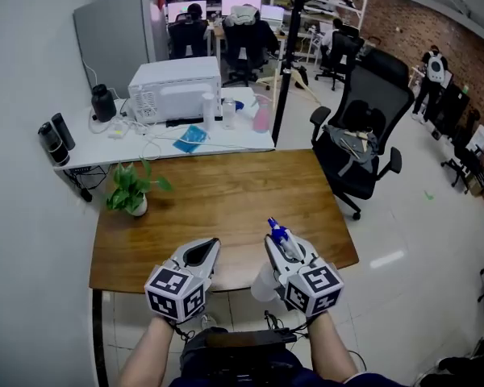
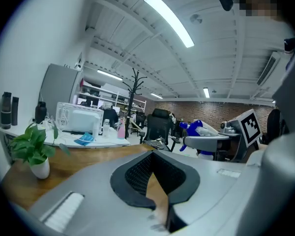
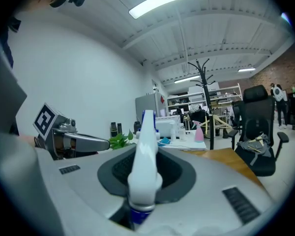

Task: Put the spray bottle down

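Observation:
The spray bottle [image 1: 284, 243] has a blue and white trigger head and a white body that hangs below the wooden table's [image 1: 226, 188] near edge. My right gripper [image 1: 279, 244] is shut on its neck, over the table's front right part. In the right gripper view the bottle's head [image 3: 145, 146] stands upright between the black pads. My left gripper [image 1: 209, 248] hovers beside it at the table's front edge; a narrow gap shows between its jaws, with nothing in them. The left gripper view shows the bottle [image 2: 202, 130] to the right.
A potted plant [image 1: 130, 192] stands on the table's left side. Behind it, a white desk [image 1: 250, 142] carries a white appliance [image 1: 176, 89], bottles and cables. A black coat stand [image 1: 287, 63] and a black office chair [image 1: 363, 131] stand at the right.

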Demonstrator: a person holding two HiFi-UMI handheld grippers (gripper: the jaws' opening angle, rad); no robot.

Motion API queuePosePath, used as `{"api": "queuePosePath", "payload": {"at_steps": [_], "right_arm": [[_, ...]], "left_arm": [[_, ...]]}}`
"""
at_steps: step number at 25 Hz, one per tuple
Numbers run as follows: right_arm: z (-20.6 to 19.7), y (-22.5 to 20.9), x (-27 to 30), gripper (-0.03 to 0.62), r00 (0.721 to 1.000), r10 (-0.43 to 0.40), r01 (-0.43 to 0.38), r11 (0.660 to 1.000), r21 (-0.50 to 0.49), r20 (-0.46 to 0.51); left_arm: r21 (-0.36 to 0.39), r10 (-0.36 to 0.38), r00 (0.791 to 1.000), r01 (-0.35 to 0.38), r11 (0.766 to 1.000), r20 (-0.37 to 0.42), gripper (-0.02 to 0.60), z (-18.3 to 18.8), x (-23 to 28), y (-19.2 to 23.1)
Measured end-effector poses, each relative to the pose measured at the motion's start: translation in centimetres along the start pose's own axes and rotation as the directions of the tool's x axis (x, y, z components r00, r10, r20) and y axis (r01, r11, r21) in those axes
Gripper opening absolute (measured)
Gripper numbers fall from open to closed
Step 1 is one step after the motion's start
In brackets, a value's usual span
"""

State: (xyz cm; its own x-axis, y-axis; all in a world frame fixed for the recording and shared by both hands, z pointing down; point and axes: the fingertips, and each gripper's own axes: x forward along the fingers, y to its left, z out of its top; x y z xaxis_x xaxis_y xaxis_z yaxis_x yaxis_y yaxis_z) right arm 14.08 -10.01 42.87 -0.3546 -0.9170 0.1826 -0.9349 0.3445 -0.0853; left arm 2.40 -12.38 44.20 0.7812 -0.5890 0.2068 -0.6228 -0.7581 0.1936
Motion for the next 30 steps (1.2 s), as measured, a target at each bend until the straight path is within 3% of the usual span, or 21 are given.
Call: {"api": "queuePosePath", "payload": {"at_steps": [11, 17, 30], "right_arm": [[2.6, 5.7, 11.0, 0.081, 0.997, 0.078, -0.078, 0.996, -0.032, -0.003], [2.9, 7.8, 15.5, 0.081, 0.993, 0.117, -0.117, 0.992, -0.051, -0.005], [4.1, 6.0, 19.9, 0.081, 0.985, 0.172, -0.172, 0.983, -0.069, 0.001]], "left_arm": [[-0.033, 0.037, 0.999, -0.036, 0.999, 0.022, 0.006, 2.1, -1.6, 9.6], [0.002, 0.054, 0.998, -0.054, 0.999, 0.018, 0.006, 2.6, -1.4, 13.5], [-0.006, 0.116, 0.993, -0.116, 0.993, 0.020, 0.006, 3.8, 0.8, 15.9]]}}
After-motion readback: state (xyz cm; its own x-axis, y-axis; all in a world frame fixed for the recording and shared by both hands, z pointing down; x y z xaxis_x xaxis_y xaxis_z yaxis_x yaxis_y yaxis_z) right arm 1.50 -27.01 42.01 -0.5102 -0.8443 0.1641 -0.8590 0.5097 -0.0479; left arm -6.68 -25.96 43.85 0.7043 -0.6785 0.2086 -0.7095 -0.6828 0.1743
